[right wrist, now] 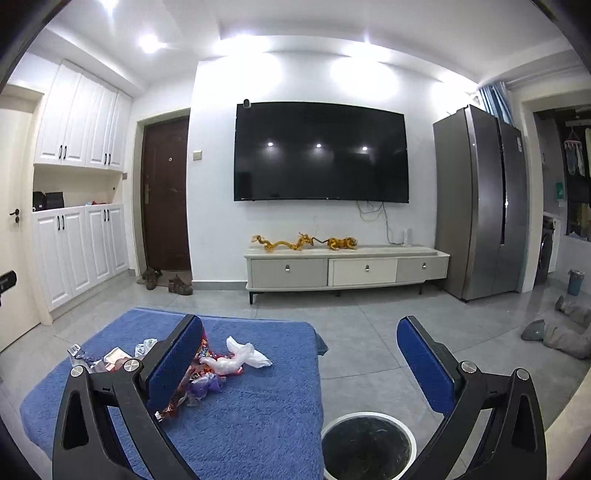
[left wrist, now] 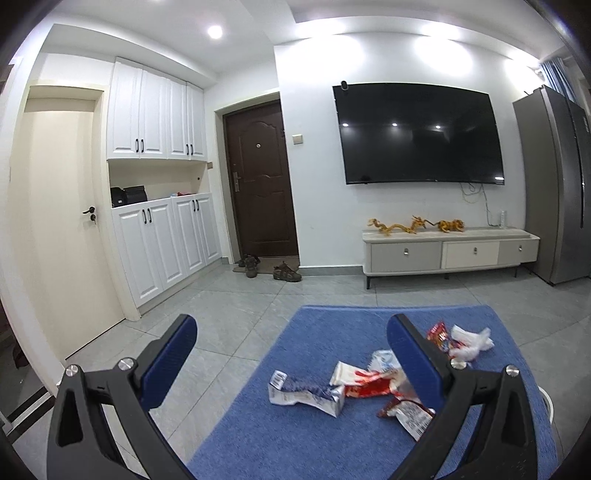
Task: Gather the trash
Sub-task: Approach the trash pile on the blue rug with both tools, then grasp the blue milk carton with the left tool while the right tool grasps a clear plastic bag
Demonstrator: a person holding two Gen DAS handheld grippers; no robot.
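Both the left gripper [left wrist: 291, 365] and right gripper [right wrist: 301, 365] are held wide open and empty above the wrappers [left wrist: 354, 384] strewn on the table [left wrist: 280, 443], beside which the bin [right wrist: 367, 446] is set, presumably for short drops.

The room is bright and evenly lit from recessed ceiling spots [left wrist: 214, 31], which blow out to white patches on the wall above the television [right wrist: 320, 152] and repeat as three small dots on its dark screen. Shadows are soft. Both views bend hard toward the edges (door frames and the fridge [right wrist: 484, 199] bow outward), with black corners. The wrappers [left wrist: 354, 384] on the blue mat [left wrist: 295, 443] look slightly smeared.
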